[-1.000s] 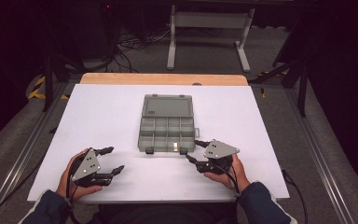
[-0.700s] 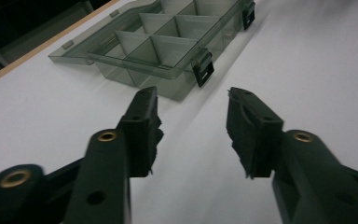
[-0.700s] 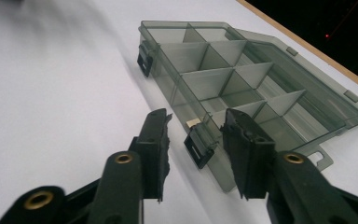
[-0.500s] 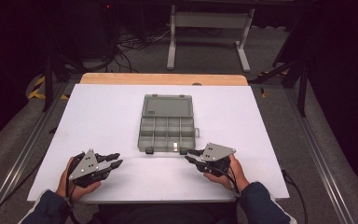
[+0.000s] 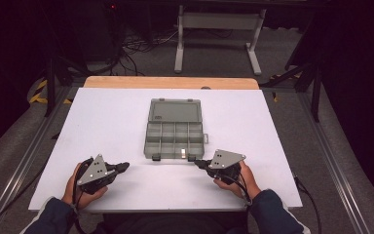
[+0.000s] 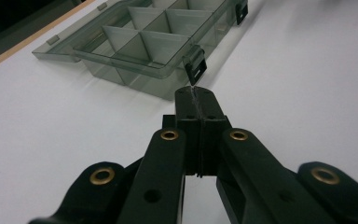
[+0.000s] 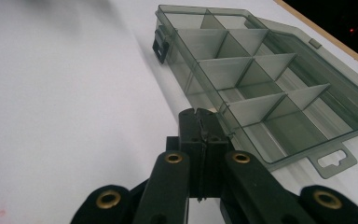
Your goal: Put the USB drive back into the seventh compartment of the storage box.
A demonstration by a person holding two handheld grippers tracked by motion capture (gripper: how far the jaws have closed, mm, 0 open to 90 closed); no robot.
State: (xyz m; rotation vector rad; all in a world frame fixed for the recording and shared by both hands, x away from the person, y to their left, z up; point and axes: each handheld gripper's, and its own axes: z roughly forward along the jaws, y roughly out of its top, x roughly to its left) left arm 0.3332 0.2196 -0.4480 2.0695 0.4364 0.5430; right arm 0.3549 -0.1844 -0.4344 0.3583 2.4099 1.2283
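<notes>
A smoky grey compartment box [image 5: 174, 139] lies open in the middle of the white table [image 5: 102, 122], its lid [image 5: 175, 111] folded back on the far side. The compartments look empty. My left gripper [image 5: 125, 167] rests near the front left, apart from the box, pointing toward it; its jaws have just been closing and now stand shut with nothing between them [image 6: 195, 93]. My right gripper [image 5: 197, 163] lies just off the box's front right corner, also just closed to shut and empty [image 7: 196, 113]. The box [image 6: 140, 42] has black latches on its front wall [image 7: 251, 79].
A wooden strip [image 5: 170, 82] edges the table's far side. Behind it a metal stand [image 5: 219, 29] and cables sit on the dark floor. Metal rails [image 5: 321, 141] run along both sides of the table.
Both grippers' jaws went from spread apart to fully closed. The hands stayed where they were, and the box has not moved.
</notes>
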